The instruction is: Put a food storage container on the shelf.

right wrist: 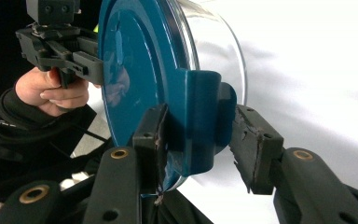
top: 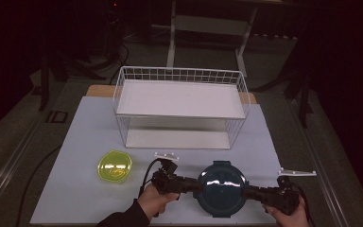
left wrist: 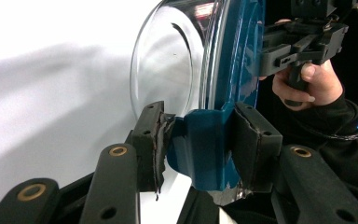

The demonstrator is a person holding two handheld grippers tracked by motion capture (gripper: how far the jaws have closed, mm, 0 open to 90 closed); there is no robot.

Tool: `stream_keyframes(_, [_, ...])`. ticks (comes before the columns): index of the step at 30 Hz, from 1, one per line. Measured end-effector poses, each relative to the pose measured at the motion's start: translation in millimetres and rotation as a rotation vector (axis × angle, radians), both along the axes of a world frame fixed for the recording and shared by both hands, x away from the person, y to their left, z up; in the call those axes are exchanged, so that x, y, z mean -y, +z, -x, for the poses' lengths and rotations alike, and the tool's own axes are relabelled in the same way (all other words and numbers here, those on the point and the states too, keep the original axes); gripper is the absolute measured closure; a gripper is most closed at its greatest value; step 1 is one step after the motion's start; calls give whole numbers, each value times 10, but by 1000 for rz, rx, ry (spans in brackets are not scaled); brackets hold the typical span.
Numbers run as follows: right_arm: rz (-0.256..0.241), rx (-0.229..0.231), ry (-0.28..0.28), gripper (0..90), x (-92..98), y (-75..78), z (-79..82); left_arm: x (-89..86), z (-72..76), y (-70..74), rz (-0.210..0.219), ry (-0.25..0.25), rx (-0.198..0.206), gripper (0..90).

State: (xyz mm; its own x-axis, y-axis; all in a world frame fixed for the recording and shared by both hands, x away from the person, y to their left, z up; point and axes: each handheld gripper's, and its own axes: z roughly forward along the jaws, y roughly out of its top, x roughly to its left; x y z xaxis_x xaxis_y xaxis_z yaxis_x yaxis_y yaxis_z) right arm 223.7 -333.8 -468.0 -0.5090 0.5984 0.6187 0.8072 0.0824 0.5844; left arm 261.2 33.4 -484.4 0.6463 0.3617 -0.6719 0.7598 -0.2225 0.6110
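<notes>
Blue-lidded glass container [top: 221, 188], near worktop's [top: 75, 189] front edge, between my hand-held grippers: left [top: 194, 185] pinches one lid tab, right [top: 248, 191] spread around the opposite tab.

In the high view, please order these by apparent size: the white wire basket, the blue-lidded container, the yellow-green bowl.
1. White wire basket, clearly largest, though farthest from the camera.
2. Blue-lidded container.
3. Yellow-green bowl, smallest.

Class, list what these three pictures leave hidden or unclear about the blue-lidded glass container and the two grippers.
- Container contents: high view, blue lid covers them.
- Right gripper grip: right gripper view, one pad looks apart from the lid clip.
- Person's right hand: high view, cut by the bottom edge.
</notes>
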Motion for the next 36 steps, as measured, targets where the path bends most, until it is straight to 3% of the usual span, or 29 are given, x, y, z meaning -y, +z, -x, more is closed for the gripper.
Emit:
stream_keyframes(18, [-52,63,44,566,-256,473,-183,-308,-60,640,3,24,93,569])
stream_keyframes(25, [-66,110,63,566,-377,721,-321,-430,-122,917,-3,41,133,569])
stream_keyframes(36, [-75,144,81,565,-581,1073,-632,-644,-321,1299,-7,79,178,569])
